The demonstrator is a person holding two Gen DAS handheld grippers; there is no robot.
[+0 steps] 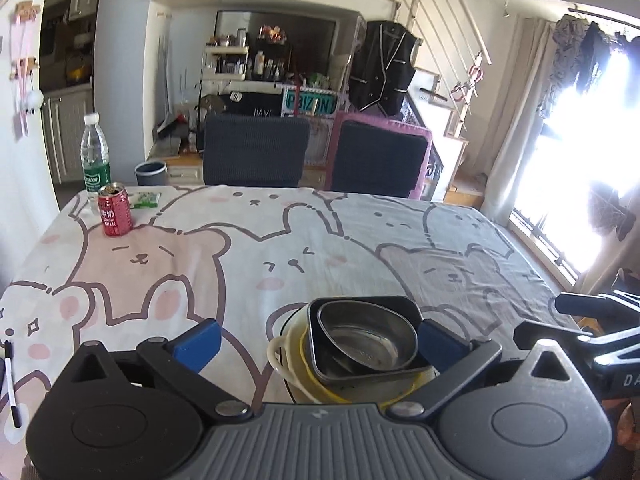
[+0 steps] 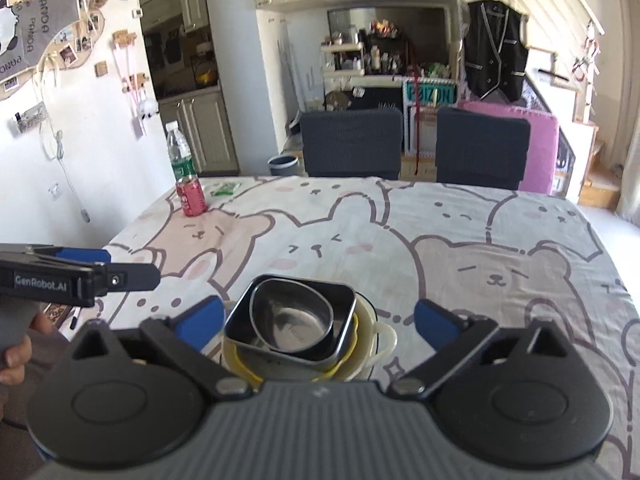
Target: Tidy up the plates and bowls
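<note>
A stack of dishes stands at the near edge of the table. A steel bowl (image 1: 366, 338) (image 2: 294, 316) lies tilted in a dark square dish (image 1: 320, 356) (image 2: 240, 326), on a yellow plate (image 1: 416, 386) (image 2: 356, 326), in a cream handled bowl (image 1: 278, 354) (image 2: 386, 338). My left gripper (image 1: 320, 340) is open above the stack, blue pads either side, holding nothing. My right gripper (image 2: 320, 318) is open the same way, empty. The left gripper also shows in the right wrist view (image 2: 120, 276), the right gripper in the left wrist view (image 1: 580, 320).
A red milk can (image 1: 115, 210) (image 2: 193, 199), a water bottle (image 1: 95, 156) (image 2: 181, 154) and a green packet (image 1: 146, 199) (image 2: 226, 188) stand at the far left of the bear-print tablecloth (image 1: 320, 248). Two dark chairs (image 1: 256, 150) are behind. A pen (image 1: 11, 384) lies near left.
</note>
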